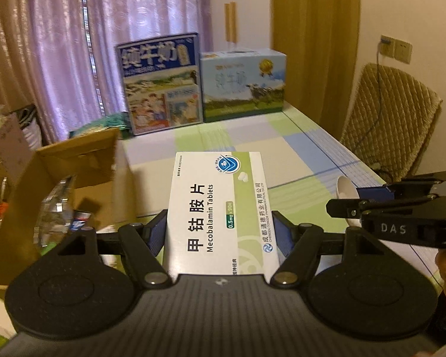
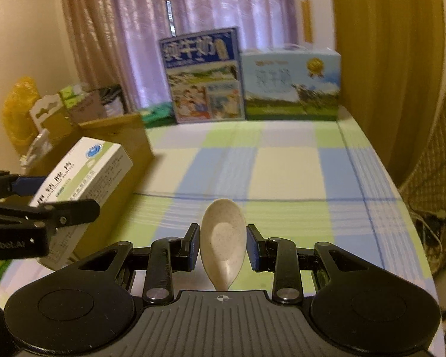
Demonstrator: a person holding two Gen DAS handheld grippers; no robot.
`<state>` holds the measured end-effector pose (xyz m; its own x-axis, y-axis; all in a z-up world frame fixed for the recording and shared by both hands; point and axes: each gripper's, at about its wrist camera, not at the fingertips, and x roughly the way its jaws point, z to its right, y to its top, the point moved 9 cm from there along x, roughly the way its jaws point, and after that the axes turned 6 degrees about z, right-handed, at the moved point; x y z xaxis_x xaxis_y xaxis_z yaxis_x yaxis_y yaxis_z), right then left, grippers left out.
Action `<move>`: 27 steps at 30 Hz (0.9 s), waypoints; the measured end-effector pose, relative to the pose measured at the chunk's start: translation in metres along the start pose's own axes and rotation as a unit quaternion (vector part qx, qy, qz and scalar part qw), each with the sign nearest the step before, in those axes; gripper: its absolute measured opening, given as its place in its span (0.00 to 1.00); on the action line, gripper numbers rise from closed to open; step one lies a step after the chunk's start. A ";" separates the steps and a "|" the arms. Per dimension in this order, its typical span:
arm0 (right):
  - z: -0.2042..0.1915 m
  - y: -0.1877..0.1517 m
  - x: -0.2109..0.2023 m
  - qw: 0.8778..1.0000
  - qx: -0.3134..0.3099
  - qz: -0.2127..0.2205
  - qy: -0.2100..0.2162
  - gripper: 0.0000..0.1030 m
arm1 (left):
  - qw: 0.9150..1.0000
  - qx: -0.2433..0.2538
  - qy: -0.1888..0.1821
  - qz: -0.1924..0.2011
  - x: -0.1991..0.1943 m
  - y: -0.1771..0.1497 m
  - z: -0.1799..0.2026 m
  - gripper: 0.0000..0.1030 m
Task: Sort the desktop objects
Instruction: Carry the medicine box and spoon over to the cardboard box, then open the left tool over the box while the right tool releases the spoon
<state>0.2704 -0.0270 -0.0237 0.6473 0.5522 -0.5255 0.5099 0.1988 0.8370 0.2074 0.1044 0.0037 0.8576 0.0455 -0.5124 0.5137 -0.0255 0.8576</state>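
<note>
Left wrist view alone revealed the open cardboard box [image 1: 74, 175] interior, where a clear plastic bottle [image 1: 55, 208] was seen. The left gripper [image 1: 220, 232] was closed against the white Mecobalamin tablet box [image 1: 220, 208], held above the checked tablecloth [image 1: 297, 148] beside that carton. Right wrist view alone showed the right gripper [image 2: 223, 247] clamped on a speckled beige spoon [image 2: 223, 238], bowl forward, above the cloth.

Pale curtains [image 1: 74, 44], cream wall [image 1: 246, 6], perhaps a quilted chair [image 1: 392, 119].
</note>
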 end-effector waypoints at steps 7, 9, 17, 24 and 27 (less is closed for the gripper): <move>-0.063 0.030 -0.009 0.998 -0.032 0.024 0.041 0.29 | 0.999 -0.030 0.031 0.013 -0.036 -0.001 -0.051 0.65; -0.081 0.038 -0.010 0.997 -0.041 0.030 0.053 0.29 | 0.998 -0.035 0.042 0.017 -0.047 0.000 -0.067 0.65; -0.144 0.064 -0.001 0.993 -0.062 0.036 0.099 0.29 | 0.995 -0.039 0.088 0.018 -0.076 -0.004 -0.135 0.65; -0.185 0.081 0.023 0.989 -0.071 0.028 0.128 0.29 | 0.992 -0.046 0.113 0.010 -0.082 -0.007 -0.183 0.65; -0.201 0.086 0.038 0.988 -0.069 0.021 0.137 0.29 | 0.992 -0.052 0.116 0.005 -0.078 -0.010 -0.198 0.65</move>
<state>0.2251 0.1733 0.0594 0.4784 0.7576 -0.4440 0.3904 0.2693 0.8803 0.1305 0.2992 0.0443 0.8270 0.2756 -0.4901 0.4896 0.0757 0.8687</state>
